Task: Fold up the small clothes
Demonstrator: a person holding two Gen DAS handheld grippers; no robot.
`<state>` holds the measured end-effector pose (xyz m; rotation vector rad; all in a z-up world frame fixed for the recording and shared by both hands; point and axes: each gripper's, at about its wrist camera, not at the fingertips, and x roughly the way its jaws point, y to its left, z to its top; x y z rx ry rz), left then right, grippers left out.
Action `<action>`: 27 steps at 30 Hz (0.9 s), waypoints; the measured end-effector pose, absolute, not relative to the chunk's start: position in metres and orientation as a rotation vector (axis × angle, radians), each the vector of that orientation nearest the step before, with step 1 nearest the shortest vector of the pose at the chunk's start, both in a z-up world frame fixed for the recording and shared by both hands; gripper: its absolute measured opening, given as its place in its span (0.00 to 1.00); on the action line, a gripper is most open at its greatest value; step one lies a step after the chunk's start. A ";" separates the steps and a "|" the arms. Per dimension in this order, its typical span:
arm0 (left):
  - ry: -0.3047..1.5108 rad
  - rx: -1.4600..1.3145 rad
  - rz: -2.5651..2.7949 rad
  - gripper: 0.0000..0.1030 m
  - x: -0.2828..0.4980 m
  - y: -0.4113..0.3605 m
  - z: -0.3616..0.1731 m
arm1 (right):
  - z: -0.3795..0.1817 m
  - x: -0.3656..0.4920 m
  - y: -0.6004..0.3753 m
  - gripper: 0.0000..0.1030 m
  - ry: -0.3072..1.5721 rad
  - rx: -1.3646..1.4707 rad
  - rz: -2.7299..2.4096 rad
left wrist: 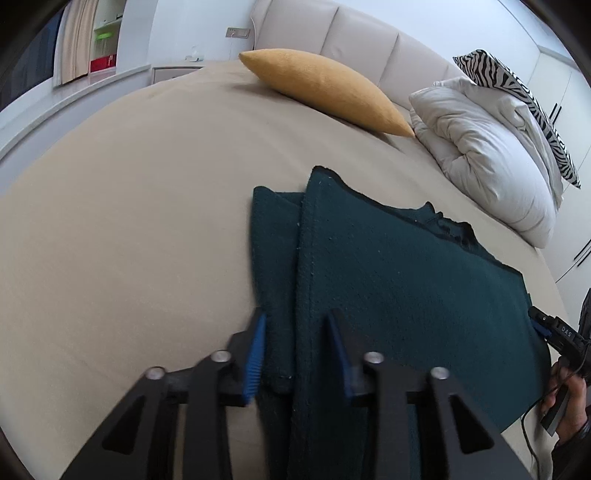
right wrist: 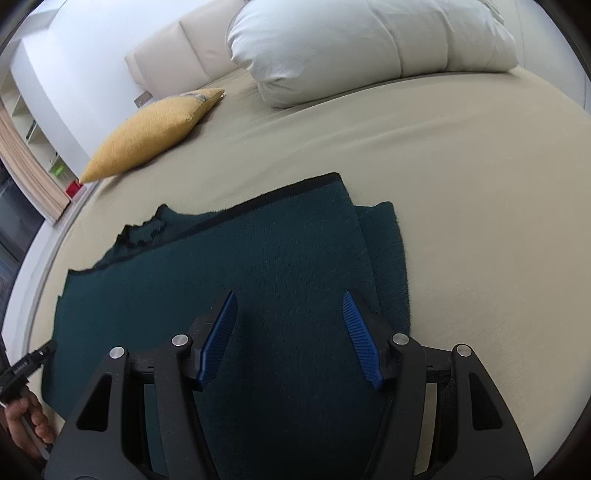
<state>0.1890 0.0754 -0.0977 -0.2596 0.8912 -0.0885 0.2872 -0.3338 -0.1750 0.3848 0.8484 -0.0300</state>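
A dark teal knitted garment lies flat on the beige bed, partly folded, with a narrower layer sticking out at one side. It also shows in the right wrist view. My left gripper is open, its jaws either side of the garment's left edge, low over it. My right gripper is open and empty above the garment's near right part. The right gripper also shows at the far right of the left wrist view, and the left gripper at the lower left of the right wrist view.
A yellow cushion and a white folded duvet with a zebra-print pillow lie at the head of the bed. The padded headboard stands behind. Shelves and a curtain are at the far left.
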 end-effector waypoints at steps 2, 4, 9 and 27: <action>0.886 -0.252 -0.083 0.17 0.187 0.076 -0.096 | -0.175 0.282 -0.334 0.56 0.845 0.360 -0.030; 0.876 -0.235 -0.085 0.14 0.183 0.076 -0.092 | -0.173 0.276 -0.335 0.56 0.846 0.346 -0.031; 0.857 -0.211 -0.071 0.13 0.170 0.072 -0.092 | -0.170 0.270 -0.324 0.56 0.834 0.308 -0.013; 0.705 -0.052 -0.109 0.38 0.210 0.003 -0.045 | -0.145 0.281 -0.277 0.56 0.785 0.474 0.282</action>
